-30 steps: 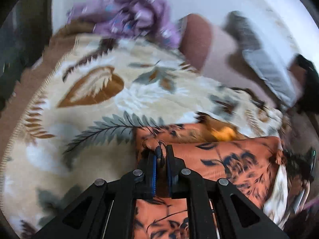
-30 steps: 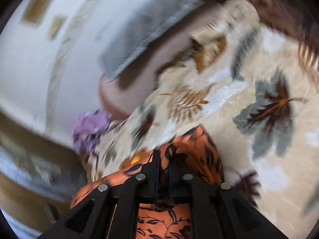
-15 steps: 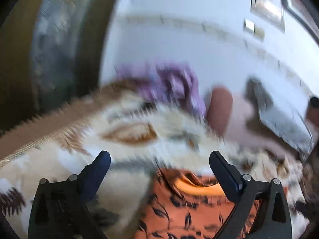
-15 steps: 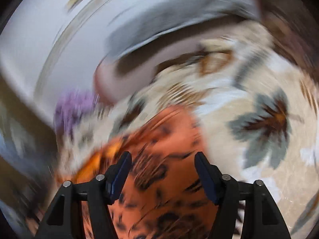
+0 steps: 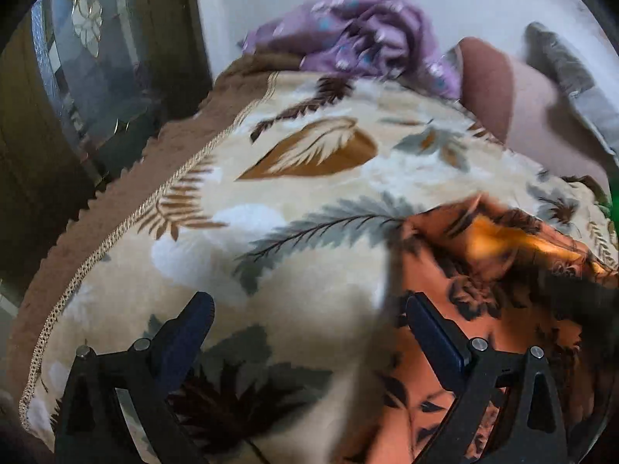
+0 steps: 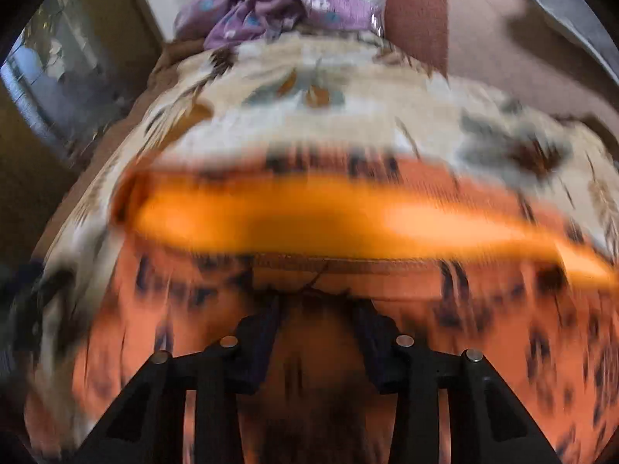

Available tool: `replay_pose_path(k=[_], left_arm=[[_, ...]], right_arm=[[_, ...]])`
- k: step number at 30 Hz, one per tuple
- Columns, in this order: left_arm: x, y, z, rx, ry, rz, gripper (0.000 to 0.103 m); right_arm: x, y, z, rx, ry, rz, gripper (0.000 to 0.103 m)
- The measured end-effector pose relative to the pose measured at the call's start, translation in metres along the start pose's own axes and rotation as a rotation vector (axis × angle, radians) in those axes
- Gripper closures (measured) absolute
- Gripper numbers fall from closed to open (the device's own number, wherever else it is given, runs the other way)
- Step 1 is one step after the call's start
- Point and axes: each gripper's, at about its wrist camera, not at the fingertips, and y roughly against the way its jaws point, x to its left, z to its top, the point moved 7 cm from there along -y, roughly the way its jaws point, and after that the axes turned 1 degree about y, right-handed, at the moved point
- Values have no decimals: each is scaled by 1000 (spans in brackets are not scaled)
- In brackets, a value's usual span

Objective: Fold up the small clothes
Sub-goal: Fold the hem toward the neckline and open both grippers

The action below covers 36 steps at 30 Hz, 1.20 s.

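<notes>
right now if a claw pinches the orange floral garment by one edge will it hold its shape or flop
Probably flop: the orange floral garment lies in soft folds on the leaf-print blanket, so it looks thin and limp. It likely lifts lightly, the rest trailing and dragging. The blanket's plush surface may cling slightly.

The left gripper [image 5: 305, 323] has its jaws spread wide, having just opened, with nothing between them but the blanket [image 5: 294, 201] below. That blanket is cream with brown and grey leaf prints and a brown fringed border along its left edge. The orange garment [image 5: 499, 282], dark-leafed, lies on it at lower right; the gripper's right finger [image 5: 433, 332] stands over the garment's left edge. A crumpled purple cloth [image 5: 359, 34] sits at the blanket's far end, beside a brown bolster [image 5: 487, 77]. A grey cloth [image 5: 572, 77] lies at upper right
</notes>
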Motion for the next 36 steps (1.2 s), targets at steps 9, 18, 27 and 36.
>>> replay_pose_path(k=[9, 18, 27, 36], left_arm=[[-19, 1, 4, -14, -49, -56, 4], [-70, 13, -18, -27, -193, -112, 4], [-80, -6, -28, 39, -210, -80, 4], [-101, -6, -32, 5, -282, -101, 4]], right_arm=[[-77, 44, 33, -229, -254, -72, 62], [-239, 107, -73, -122, -412, -391, 62], [-252, 148, -94, -196, -477, -308, 61], [-236, 62, -39, -58, -419, -354, 57]])
